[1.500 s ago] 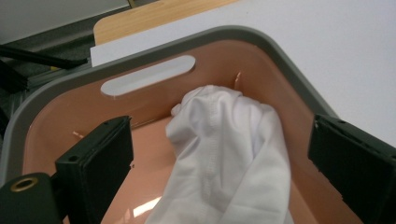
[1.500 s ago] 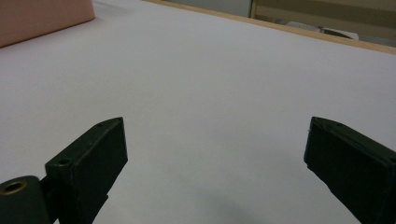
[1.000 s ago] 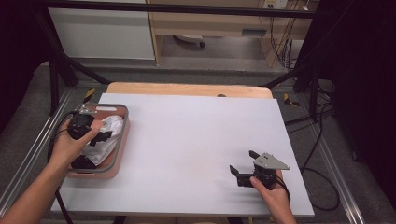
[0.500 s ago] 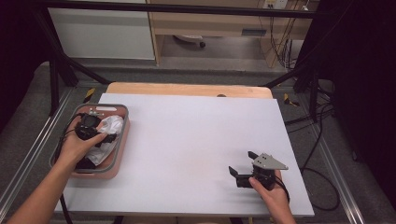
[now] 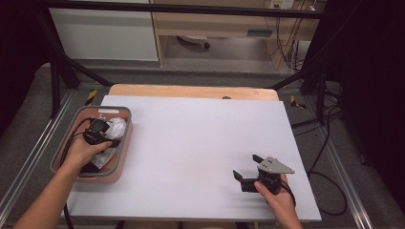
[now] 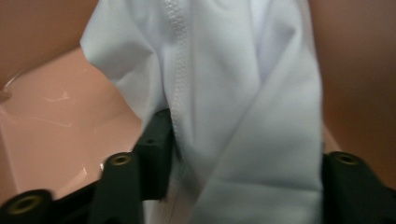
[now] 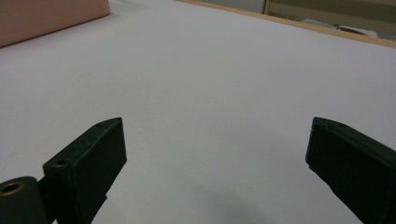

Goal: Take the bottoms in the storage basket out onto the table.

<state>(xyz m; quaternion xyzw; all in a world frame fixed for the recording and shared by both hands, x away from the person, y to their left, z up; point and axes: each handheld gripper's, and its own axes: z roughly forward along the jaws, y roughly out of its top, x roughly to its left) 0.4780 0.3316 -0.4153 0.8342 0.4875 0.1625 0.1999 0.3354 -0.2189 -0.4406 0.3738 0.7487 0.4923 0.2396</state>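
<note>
Grabbing the cloth out of the bin looks like the step in hand here, so everything gets placed relative to that pink bin (image 5: 122, 157) with the grey rim.

Biggest thing first: the white table top (image 5: 191, 143) is spread out to the right of the bin, bare across its middle, and the bin is parked at its left edge. Inside the bin a crumpled white cloth (image 5: 114, 130) is bunched up toward the far end, with something dark lying nearer the person that can't be made out.

The left gripper (image 6: 243, 163) is pushed down into the bin, right onto the cloth. Its jaws have just been closing, and in the left gripper view a thick fold of the white cloth (image 6: 243, 116), stitched seam and all, is packed between them and pressed from both sides, so the cloth is judged to be clamped, not just straddled. Pink bin floor (image 6: 60, 140) is seen to the left of the fold.

The right gripper (image 5: 247, 174) is held well away from the bin, over near the table's right front corner, resting low on the surface. Its jaws are spread wide with nothing between them, and only bare table top (image 7: 210, 84) is seen past them.

Next move, as a guess: the cloth needs to be lifted straight up clear of the bin's rim and carried over the table. A snag on the rim, or the dark item being dragged along, should be watched for.
</note>
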